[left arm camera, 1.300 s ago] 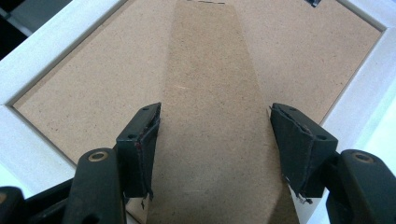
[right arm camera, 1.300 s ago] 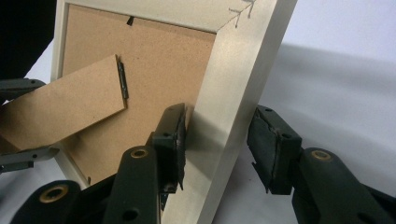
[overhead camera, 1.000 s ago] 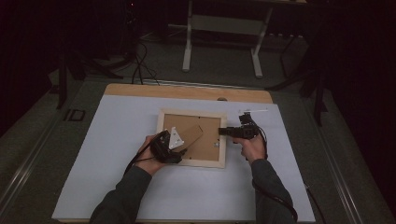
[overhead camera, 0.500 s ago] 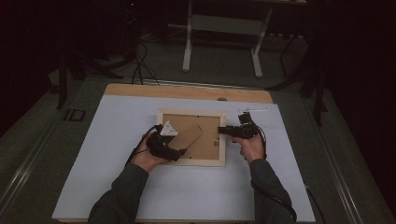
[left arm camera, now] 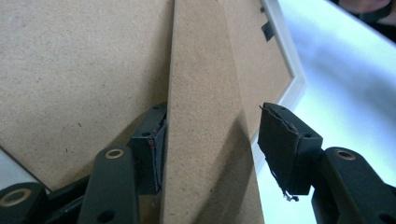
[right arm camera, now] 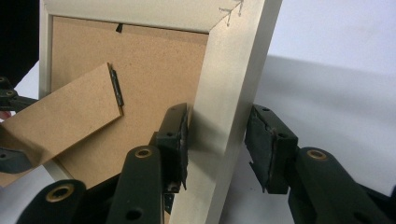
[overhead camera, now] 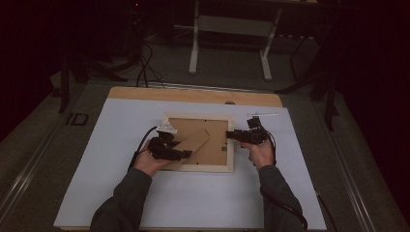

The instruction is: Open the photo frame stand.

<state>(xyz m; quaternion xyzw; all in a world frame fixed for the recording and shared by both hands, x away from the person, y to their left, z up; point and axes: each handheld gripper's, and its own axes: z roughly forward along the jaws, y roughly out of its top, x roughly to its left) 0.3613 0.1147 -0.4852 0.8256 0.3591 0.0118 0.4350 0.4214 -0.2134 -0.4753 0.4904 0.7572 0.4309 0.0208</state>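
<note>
The frame lies face down at the middle of the white mat, its long sides running across the table. Its stand, lifted, slants from the frame's centre down toward the near-left corner. The left gripper straddles the stand's edge with its jaws parted, one pad touching. The right gripper straddles the frame's right rail, jaws apart, inner pad against it. The frame's picture side is hidden.

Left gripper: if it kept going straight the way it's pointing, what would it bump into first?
Probably the stand flap on the back of the picture frame. The flap already sits between the left gripper's open jaws, touching one of them, so it would slide deeper along it. Depth is hard to judge.
</note>
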